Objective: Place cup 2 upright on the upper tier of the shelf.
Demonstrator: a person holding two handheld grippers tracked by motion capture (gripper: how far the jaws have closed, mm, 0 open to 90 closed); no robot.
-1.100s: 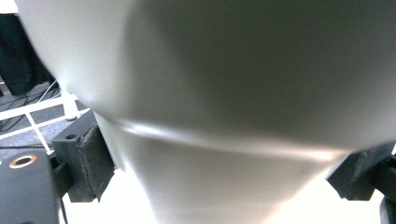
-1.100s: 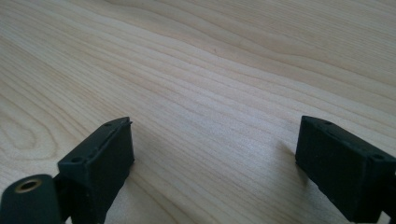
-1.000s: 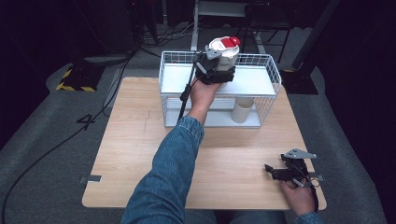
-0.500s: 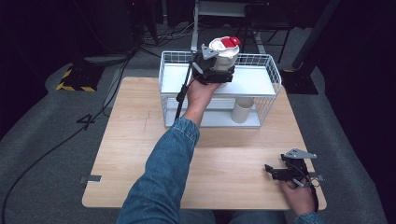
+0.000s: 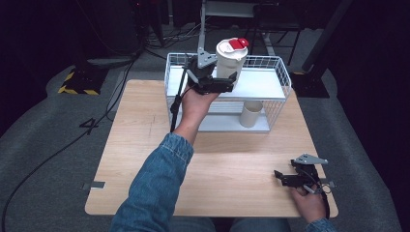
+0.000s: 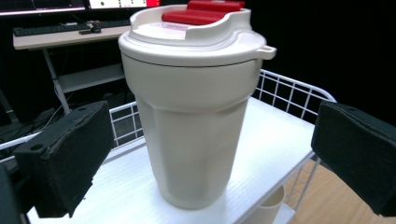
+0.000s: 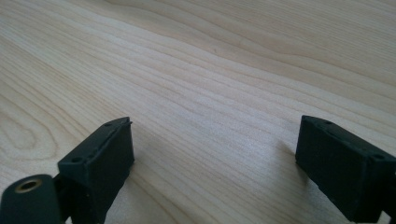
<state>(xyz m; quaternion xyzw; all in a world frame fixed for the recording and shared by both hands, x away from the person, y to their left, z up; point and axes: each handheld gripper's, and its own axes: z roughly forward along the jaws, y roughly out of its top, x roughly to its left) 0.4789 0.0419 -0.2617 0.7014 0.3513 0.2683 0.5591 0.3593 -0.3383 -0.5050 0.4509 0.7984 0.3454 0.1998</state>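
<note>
A: From the high view, where is the cream plastic tumbler with the red flip lid [image 5: 230, 60]?

B: Upright on the top shelf of the white wire-sided shelf rack [image 5: 278, 79] at the far edge of the pale wooden table [image 5: 140, 145]. The left gripper [image 5: 227, 81] is level with it, jaws spread to either side of its lower body. On the lower shelf stands a plain cream cup [image 5: 251, 113]; whether anything is in it, I cannot tell. The right gripper [image 5: 283, 178] lies low on the table's near right corner.

A: And the left gripper view?

B: The tumbler [image 6: 196, 107] stands between the two black pads [image 6: 65, 163], with a clear gap on both sides, so the jaws are wide and hold nothing. The lid is fitted on, so the contents are hidden. I'd judge it rigid, smooth and somewhat slippery, not fragile; its weight depends on the fill, which can't be seen. The body tapers downward, so a grip around the middle of the faceted wall, under the wider lid, should hold best and keep it from tipping.

A: The right gripper view?

B: Its jaws stand apart over bare wood grain [image 7: 210, 70], with nothing between them.
</note>
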